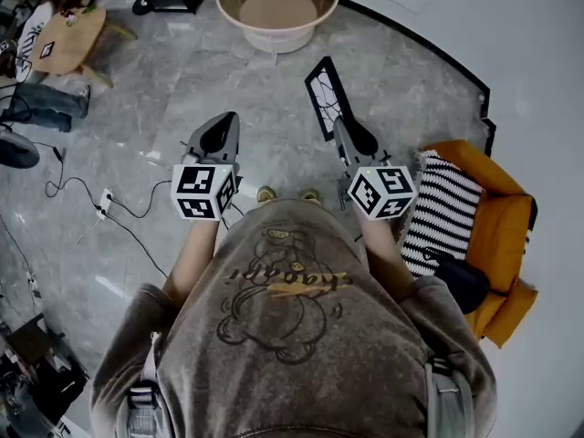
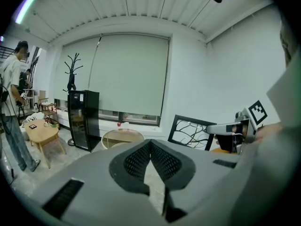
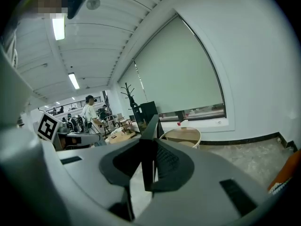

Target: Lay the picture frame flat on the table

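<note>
The picture frame [image 1: 323, 96] is black with a branch-pattern inset and is held upright, edge-on, above the floor. My right gripper [image 1: 342, 128] is shut on its lower edge. In the right gripper view the frame's thin black edge [image 3: 151, 126] rises between the pressed pads of the right gripper [image 3: 146, 160]. My left gripper [image 1: 222, 126] hovers to the left of it, shut with nothing in it; the left gripper's jaws [image 2: 150, 144] meet at their tips. From the left gripper view the picture frame [image 2: 190, 132] stands at the right with the right gripper [image 2: 233, 128] on it.
A round cream table [image 1: 232, 7] stands ahead on the grey marble floor. An orange armchair [image 1: 500, 222] with a striped cushion [image 1: 443, 210] sits at the right. A small wooden table [image 1: 69, 39] and cables [image 1: 102, 201] lie at the left. A standing person [image 2: 11, 102] and a black cabinet [image 2: 83, 119] are beyond.
</note>
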`<act>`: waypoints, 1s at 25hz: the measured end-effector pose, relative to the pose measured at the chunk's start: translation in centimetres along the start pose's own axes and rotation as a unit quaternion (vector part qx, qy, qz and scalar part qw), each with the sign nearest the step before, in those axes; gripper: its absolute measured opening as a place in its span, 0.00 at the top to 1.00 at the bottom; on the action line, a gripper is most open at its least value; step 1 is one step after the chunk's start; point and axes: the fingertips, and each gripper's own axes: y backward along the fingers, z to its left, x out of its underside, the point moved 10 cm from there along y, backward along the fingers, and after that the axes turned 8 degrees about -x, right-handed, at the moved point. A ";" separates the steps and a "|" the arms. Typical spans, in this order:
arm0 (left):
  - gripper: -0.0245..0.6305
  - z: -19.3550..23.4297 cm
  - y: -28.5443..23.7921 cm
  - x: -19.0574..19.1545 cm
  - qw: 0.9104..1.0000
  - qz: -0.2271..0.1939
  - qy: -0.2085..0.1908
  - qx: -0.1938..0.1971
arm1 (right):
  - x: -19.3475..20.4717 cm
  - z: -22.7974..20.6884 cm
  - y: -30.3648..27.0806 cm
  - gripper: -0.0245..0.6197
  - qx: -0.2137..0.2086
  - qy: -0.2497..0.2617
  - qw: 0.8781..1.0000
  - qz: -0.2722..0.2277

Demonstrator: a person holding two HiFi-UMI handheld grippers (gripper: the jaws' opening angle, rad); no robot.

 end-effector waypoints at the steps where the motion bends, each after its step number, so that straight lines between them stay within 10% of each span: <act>1: 0.94 0.4 0.0 0.2 1.000 0.000 -0.001 0.002 | 0.2 0.3 -0.1 0.84 0.001 0.002 1.000 -0.002; 25: 0.94 6.3 -4.9 0.3 0.999 0.006 -0.003 0.031 | 0.7 0.3 -7.5 0.84 0.016 -0.013 1.000 -0.023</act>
